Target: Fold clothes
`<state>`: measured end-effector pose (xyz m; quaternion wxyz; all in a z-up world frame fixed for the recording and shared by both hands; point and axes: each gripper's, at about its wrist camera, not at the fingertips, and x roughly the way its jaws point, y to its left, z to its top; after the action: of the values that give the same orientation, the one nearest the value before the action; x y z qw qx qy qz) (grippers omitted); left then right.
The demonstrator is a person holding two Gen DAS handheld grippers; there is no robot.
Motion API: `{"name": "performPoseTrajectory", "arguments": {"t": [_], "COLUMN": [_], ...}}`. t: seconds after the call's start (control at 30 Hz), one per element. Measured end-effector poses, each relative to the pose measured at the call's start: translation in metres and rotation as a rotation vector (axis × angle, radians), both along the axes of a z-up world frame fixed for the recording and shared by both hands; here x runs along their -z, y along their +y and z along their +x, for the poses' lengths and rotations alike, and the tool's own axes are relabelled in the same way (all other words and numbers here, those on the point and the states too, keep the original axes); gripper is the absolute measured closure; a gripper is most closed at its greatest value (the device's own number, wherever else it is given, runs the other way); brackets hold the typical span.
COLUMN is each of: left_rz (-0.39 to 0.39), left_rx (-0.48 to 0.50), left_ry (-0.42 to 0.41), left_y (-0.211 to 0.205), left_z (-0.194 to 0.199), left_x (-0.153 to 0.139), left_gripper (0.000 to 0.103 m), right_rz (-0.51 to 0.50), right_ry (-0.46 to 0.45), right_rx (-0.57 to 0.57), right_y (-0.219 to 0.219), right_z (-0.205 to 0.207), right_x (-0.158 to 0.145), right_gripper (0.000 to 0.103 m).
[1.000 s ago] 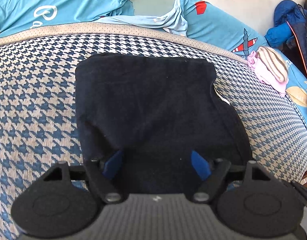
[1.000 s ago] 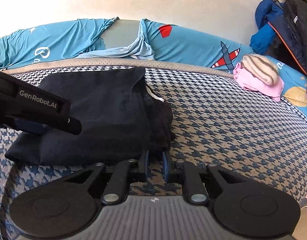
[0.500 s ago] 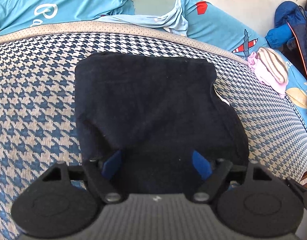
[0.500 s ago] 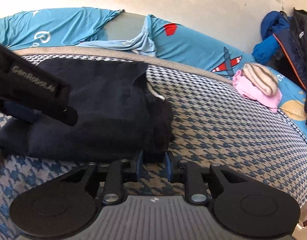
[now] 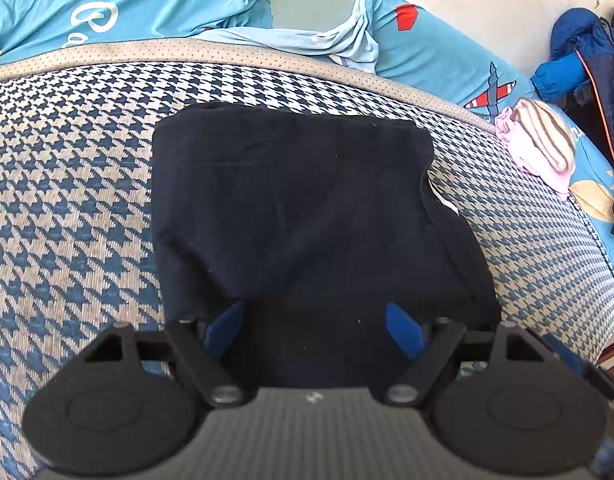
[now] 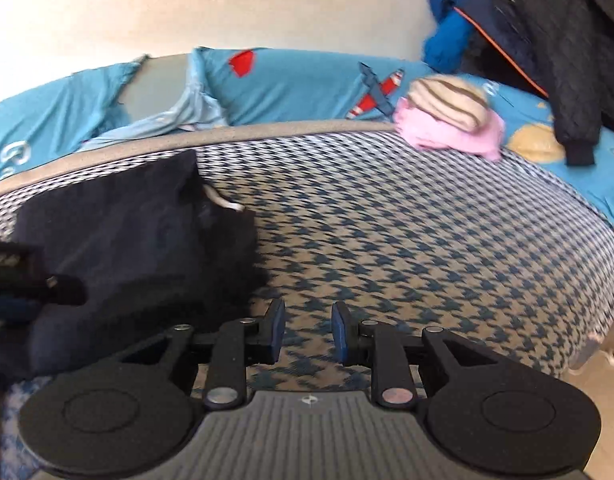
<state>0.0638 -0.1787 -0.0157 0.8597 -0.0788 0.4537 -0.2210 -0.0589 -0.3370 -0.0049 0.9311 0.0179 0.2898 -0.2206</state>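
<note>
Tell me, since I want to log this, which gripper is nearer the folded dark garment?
Left. The left gripper hovers over the folded dark garment; the right gripper is beside its edge.

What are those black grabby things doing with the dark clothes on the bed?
A person is folding clothes with tongs in each hand. The dark garment lies folded into a neat block on the checked blanket. The left tongs hang open right over its near edge, gripping nothing. The right tongs are off to the side over bare blanket, a little open and empty. A pink and striped bundle sits farther back on the bed.
</note>
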Motion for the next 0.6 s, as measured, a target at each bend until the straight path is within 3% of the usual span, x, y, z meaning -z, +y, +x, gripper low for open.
{"name": "performPoseTrajectory", "arguments": {"t": [0.23, 0.33, 0.43, 0.6], "left_rz": [-0.013, -0.007, 0.000, -0.002], "left_rx": [-0.008, -0.005, -0.004, -0.004], "left_ry": [0.015, 0.012, 0.006, 0.008], "left_y": [0.002, 0.002, 0.000, 0.000], "left_z": [0.002, 0.002, 0.002, 0.002], "left_x": [0.000, -0.001, -0.001, -0.001], "left_gripper": [0.024, 0.024, 0.024, 0.024], "right_rz": [-0.010, -0.077, -0.065, -0.011], "right_ry": [0.039, 0.061, 0.061, 0.022], "right_rx": [-0.148, -0.143, -0.127, -0.114], "right_y": [0.020, 0.029, 0.025, 0.018], "right_z": [0.008, 0.013, 0.020, 0.019], "right_x": [0.007, 0.015, 0.019, 0.016], "right_gripper": [0.081, 0.081, 0.081, 0.102]}}
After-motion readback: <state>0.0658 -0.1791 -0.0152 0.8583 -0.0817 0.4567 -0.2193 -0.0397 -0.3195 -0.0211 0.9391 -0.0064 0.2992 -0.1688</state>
